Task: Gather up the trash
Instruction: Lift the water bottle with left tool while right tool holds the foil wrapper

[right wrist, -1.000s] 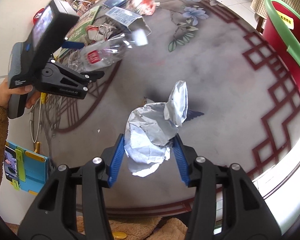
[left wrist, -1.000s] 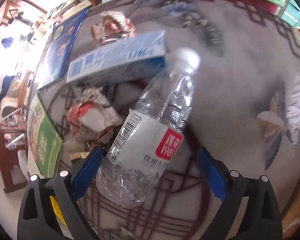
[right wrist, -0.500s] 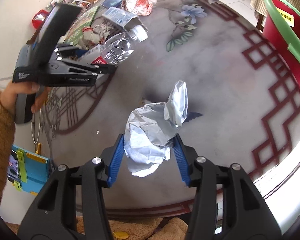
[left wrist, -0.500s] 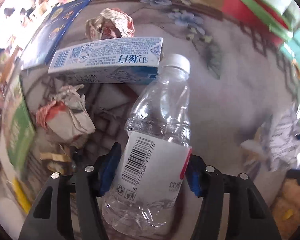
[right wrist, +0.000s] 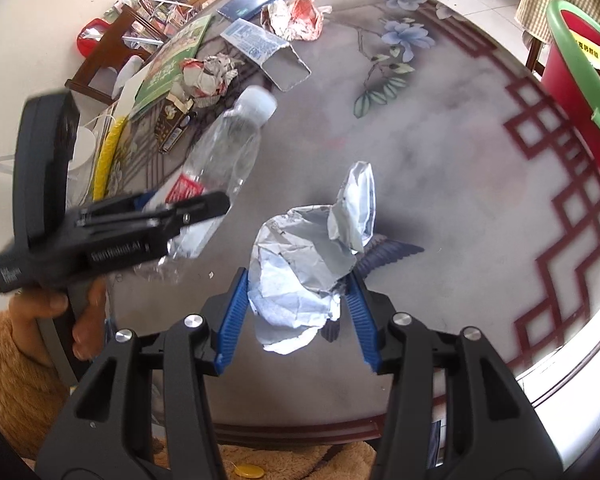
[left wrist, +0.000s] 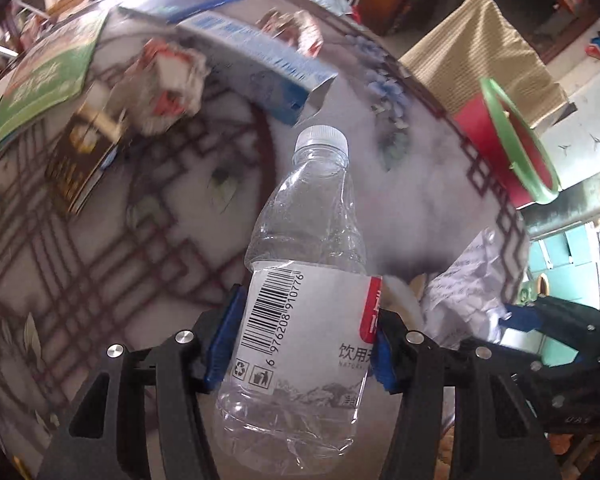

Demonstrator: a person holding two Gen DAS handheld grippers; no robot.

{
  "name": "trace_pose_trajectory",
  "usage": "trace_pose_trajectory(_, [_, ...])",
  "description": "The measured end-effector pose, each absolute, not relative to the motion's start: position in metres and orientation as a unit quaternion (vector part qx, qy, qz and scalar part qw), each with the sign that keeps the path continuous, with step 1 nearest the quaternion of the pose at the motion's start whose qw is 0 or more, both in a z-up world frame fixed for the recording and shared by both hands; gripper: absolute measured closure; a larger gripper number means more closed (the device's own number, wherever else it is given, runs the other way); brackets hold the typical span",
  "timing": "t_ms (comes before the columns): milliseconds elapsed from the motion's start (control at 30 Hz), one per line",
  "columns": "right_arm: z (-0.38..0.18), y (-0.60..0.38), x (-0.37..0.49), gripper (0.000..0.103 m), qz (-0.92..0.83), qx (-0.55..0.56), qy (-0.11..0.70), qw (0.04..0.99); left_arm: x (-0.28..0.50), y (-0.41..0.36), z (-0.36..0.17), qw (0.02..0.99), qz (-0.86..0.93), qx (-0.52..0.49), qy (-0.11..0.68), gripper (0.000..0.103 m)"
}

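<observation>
1. Left tool [left wrist: 300, 344] is clamping the plastic bottle [left wrist: 304, 280] across its labelled belly, blue pads pressing either side of the label, and we are carrying it clear of the desk [left wrist: 100, 240] with its white cap pointing toward 12 o'clock in the left wrist view.
2. Right tool [right wrist: 296, 316] is sitting around the crumpled paper [right wrist: 308, 264], its jaws touching both flanks of the wad. We are judging it closed on the paper, which is at the near middle of the desk by the painted bird.
3. We are reading the bottle as empty, so very light, thin-walled and springy. It is already dented below the label, and a hard squeeze would buckle it further. Its smooth film is slippery, so we are favouring the label band, where the wall is straight.
4. We are treating the paper as featherweight, soft and compressible. Its upright flap at 1 o'clock would tear or slip free, so we are favouring the dense lower bulk.
5. Red bin [right wrist: 580, 56] with the green rim is standing off the desk edge at 2 o'clock in the right wrist view, a likely drop point.
6. More trash is lying toward 11 o'clock: the blue carton [right wrist: 264, 48] and two crumpled wrappers [right wrist: 208, 76].
</observation>
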State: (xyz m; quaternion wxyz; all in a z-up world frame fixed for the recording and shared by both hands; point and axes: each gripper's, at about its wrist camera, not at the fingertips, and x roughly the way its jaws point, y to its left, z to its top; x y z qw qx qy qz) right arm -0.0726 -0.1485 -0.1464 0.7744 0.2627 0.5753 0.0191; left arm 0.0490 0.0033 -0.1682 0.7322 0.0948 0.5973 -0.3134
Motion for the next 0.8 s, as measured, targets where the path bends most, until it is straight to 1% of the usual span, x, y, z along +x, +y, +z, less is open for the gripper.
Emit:
trace_pose_trajectory(133, [-0.144, -0.151, -0.073, 0.056, 0.014, 0.265, 0.568, 0.779, 0.052, 0.02, -0.172, 0.739, -0.29, 0.067, 0.604, 0.05])
trace_pose_trajectory(267, [-0.136, -0.161, -0.079, 0.056, -0.002, 0.275, 0.544, 0.793, 0.045, 0.031, -0.157, 0.754, -0.29, 0.043, 0.588, 0.05])
trace_pose_trajectory(400, [-0.125, -0.17, -0.082, 0.056, -0.012, 0.28, 0.521, 0.806, 0.038, 0.029, -0.142, 0.761, -0.3, 0.035, 0.574, 0.05])
trace_pose_trajectory(600, [-0.119, -0.177, -0.085, 0.056, -0.02, 0.28, 0.512, 0.812, 0.03, 0.013, -0.132, 0.767, -0.306, 0.029, 0.564, 0.05])
trace_pose_trajectory(800, [-0.103, -0.199, -0.093, 0.056, -0.045, 0.283, 0.486, 0.825, 0.03, 0.005, -0.114, 0.793, -0.293, 0.03, 0.533, 0.05])
